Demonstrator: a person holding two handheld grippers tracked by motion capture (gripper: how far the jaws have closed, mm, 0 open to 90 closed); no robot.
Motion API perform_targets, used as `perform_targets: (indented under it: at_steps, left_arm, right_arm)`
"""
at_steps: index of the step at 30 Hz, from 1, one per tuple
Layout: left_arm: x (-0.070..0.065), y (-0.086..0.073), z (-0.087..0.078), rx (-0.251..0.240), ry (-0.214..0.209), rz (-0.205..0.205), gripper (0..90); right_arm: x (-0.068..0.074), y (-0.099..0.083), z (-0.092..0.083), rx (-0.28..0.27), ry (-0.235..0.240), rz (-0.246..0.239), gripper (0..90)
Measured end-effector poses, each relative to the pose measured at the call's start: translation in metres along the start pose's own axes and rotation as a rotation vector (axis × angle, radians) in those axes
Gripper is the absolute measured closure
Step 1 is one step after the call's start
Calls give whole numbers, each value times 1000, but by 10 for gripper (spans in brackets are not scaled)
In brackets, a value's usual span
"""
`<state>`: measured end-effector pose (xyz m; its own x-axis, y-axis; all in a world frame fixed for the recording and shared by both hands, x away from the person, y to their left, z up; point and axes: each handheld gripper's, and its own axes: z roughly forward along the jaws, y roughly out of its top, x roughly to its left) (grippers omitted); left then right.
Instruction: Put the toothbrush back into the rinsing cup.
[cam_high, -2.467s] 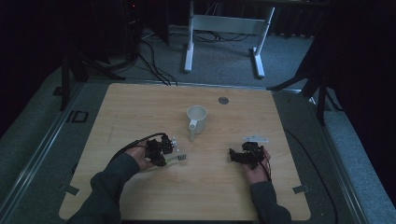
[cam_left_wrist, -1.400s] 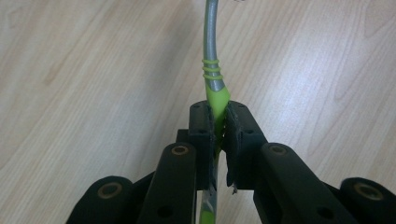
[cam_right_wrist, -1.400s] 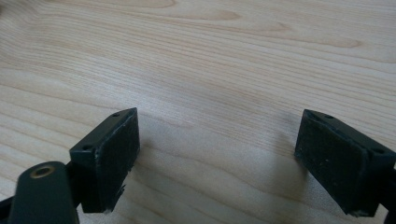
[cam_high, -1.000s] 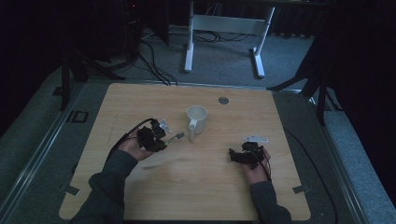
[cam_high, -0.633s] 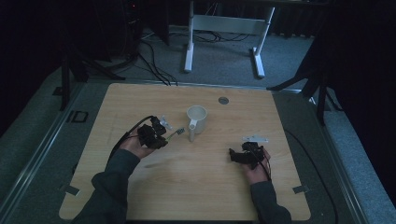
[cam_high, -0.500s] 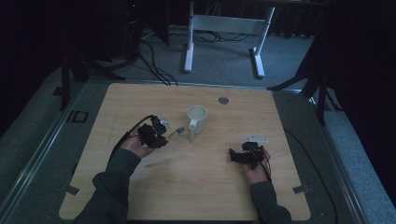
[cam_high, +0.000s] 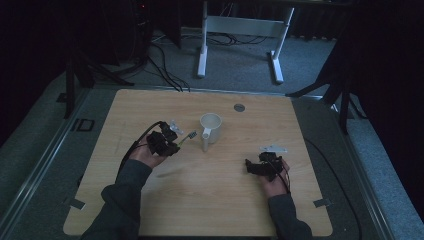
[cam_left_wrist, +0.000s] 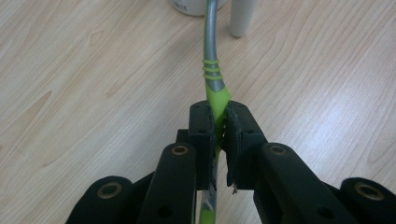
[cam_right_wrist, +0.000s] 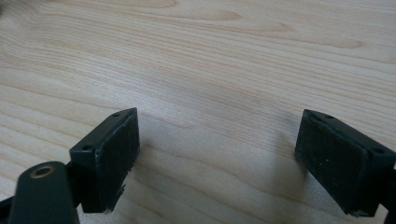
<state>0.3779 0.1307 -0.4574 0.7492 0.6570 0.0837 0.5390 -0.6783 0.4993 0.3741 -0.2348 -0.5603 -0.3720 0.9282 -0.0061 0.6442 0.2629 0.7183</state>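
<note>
A utensil (cam_left_wrist: 215, 91) with a lime-green handle and a grey metal shaft is clamped between the pads of my left gripper (cam_left_wrist: 219, 123). Its shaft points toward the white mug (cam_left_wrist: 189, 5), and its far end is cut off at the top of the left gripper view. In the high view the left gripper (cam_high: 170, 141) is just left of the upright mug (cam_high: 211, 127), and the utensil (cam_high: 188, 136) reaches toward the mug's handle without touching it. My right gripper (cam_high: 250, 166) rests low over the wood at the right, and its pads (cam_right_wrist: 116, 149) stand wide apart over bare table.
The wooden table (cam_high: 150, 105) carries a small dark round disc (cam_high: 239, 107) near its far edge. A white metal stand (cam_high: 240, 25) and cables lie on the carpet beyond it. Tape marks (cam_high: 76, 203) sit at the near corners.
Since the earliest frame the left gripper has carried the utensil away from the person, up beside the mug. Over the last second nothing has visibly moved. The right gripper stays put.
</note>
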Motion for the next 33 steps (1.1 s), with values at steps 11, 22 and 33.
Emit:
perform_targets:
  at_steps: [11,22,33]
  left_arm:
    - [2,1,-1,-27,0,-35,819]
    - [4,3,-2,-57,7,-68,819]
    - [5,5,-4,-100,29,-107,818]
  right_arm:
    - [0,0,0,-1,0,-2,135]
    - [0,0,0,-1,0,-1,135]
    - [0,0,0,-1,0,-3,135]
